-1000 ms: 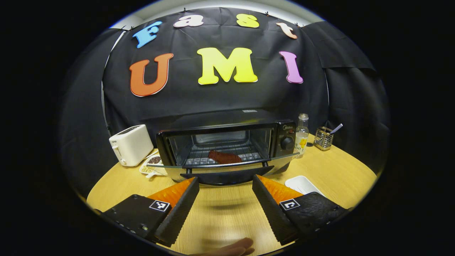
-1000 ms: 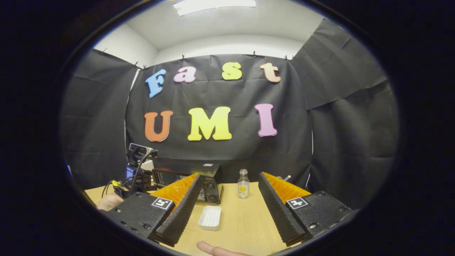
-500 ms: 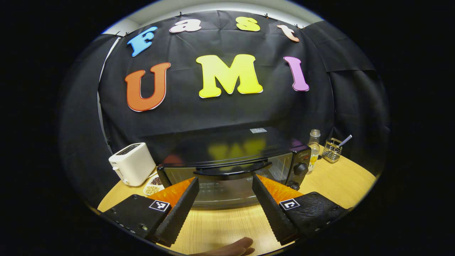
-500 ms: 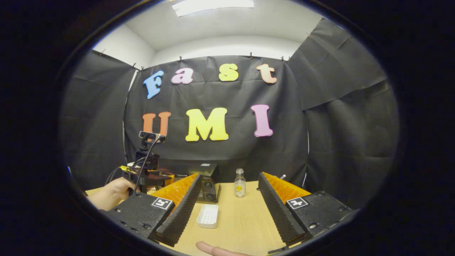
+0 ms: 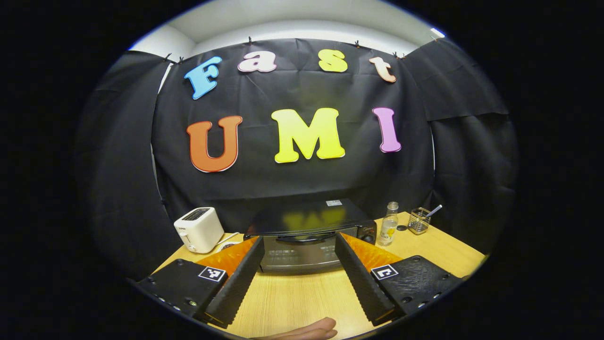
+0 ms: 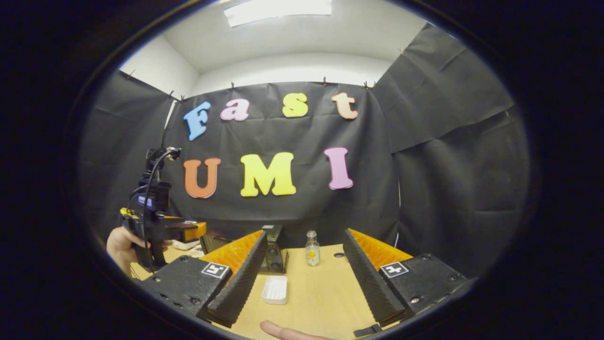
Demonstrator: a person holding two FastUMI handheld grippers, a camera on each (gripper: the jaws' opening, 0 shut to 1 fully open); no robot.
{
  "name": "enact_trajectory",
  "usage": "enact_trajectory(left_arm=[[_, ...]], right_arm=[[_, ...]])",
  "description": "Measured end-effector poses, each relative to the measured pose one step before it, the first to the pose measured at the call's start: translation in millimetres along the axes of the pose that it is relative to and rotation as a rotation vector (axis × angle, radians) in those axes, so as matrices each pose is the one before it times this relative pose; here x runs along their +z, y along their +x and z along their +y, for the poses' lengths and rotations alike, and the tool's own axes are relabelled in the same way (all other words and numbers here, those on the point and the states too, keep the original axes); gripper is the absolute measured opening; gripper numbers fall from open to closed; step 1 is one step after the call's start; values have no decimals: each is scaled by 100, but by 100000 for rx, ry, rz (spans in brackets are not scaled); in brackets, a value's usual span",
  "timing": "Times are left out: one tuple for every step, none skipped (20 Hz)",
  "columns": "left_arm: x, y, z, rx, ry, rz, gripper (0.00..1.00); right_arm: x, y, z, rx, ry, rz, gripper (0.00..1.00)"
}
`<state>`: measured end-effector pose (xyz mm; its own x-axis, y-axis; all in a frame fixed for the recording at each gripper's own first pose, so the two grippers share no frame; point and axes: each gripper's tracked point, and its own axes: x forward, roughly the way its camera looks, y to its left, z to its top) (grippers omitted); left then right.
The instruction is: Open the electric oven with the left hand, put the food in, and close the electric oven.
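The black electric oven (image 5: 309, 225) stands at the back of the wooden table (image 5: 292, 297) with its glass door (image 5: 295, 254) shut and the handle along the top edge. The food cannot be made out behind the glass. My left gripper (image 5: 298, 237) hangs open in front of the oven, well back from the door, with nothing between its fingers. My right gripper (image 6: 304, 232) is open too and holds nothing. In the right gripper view the left gripper (image 6: 160, 226) is raised at the left in a hand (image 6: 118, 243), and the oven (image 6: 275, 250) peeks out behind my left finger.
A white toaster (image 5: 198, 230) sits left of the oven. A small glass bottle (image 5: 389, 230) and a wire basket (image 5: 419, 220) stand to the oven's right. A white tray (image 6: 275, 289) lies on the table before the oven's right end.
The oven door swung up from lying open to shut. My left gripper then drew back and rose away from it. The right gripper hardly moved.
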<state>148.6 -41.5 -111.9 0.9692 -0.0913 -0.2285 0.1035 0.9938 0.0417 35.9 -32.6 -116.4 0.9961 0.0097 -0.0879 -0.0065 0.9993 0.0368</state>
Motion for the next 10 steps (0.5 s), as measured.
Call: enact_trajectory(left_arm=[[613,-1488,-181,-403,-653,-248,96],[797,-1806,-200,-353,-1510,-1258,96],[939,-1798,-388,-934,-1049,-2017,96],[1262,-1702,-533,-1646,347,-3809,96],[1172,-1619,-402,-1020,1017,-3361,96],[589,-1515,-6,333,842,-1924,95],[122,-1341,-67,532,137,-388,96],[-13,-1338,-71,899,-752,-337,96],[-135,-1000,-63,950,-867,-384,96],[-160,-883,95,707,-92,-893,96]], right_arm=[[625,-209,97,-11,712,-753,100],[237,-195,-68,-131,332,-497,97],[299,-239,93,-296,-265,-234,97],[147,-119,78,-492,-679,-2,97],[120,-191,73,-469,-1087,45,97],[223,-351,159,-78,-867,-223,100],[268,-388,267,295,-510,-364,100],[298,-428,251,575,-452,-826,100],[401,-325,166,422,-623,-966,100],[112,-252,-149,-427,-709,-196,97]])
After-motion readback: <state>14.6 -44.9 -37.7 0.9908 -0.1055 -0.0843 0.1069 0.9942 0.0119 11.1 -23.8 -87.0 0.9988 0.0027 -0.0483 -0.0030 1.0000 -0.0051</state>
